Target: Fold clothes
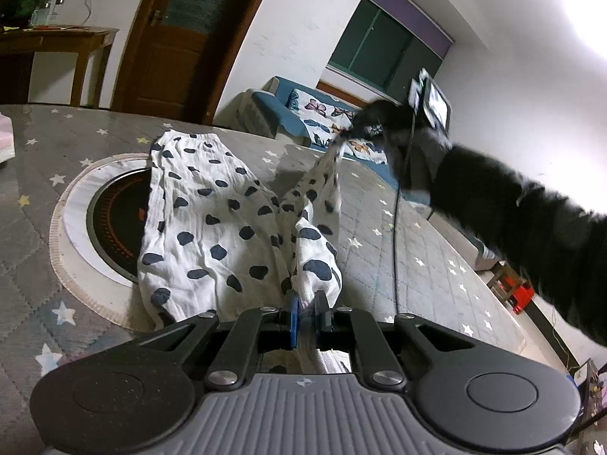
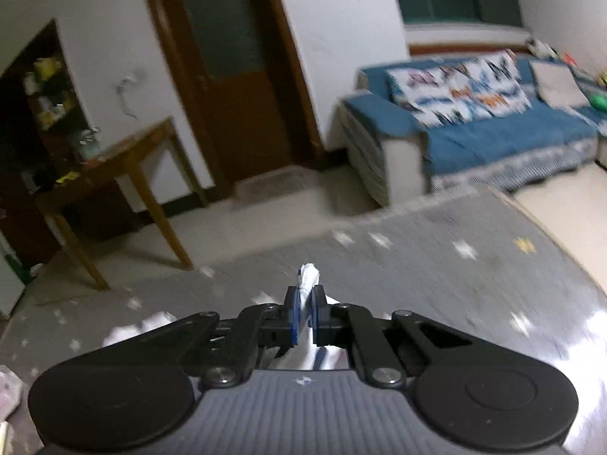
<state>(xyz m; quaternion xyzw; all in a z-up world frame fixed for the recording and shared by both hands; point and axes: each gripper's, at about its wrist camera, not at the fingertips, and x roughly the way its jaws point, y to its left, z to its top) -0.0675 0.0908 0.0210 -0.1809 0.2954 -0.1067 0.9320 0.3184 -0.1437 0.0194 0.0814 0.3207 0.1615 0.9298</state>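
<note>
A white garment with dark blue spots point(image 1: 212, 220) lies on the grey star-patterned table cover point(image 1: 417, 250), partly over a round black cooktop. My left gripper point(image 1: 308, 305) is shut on a near edge of the garment. In the left wrist view my right gripper point(image 1: 351, 132) is raised at the far side, shut on another corner, and the cloth stretches up to it. The right wrist view shows my right gripper point(image 2: 305, 297) shut on a white tuft of the garment point(image 2: 309, 276) that sticks out between the pads, above the blurred table cover point(image 2: 436, 265).
The round black cooktop point(image 1: 114, 223) with a white ring is set into the table left of the garment. A person's dark sleeve point(image 1: 531, 220) reaches in from the right. A blue sofa point(image 2: 493, 140), a wooden side table point(image 2: 125, 159) and a brown door point(image 2: 235, 76) stand beyond.
</note>
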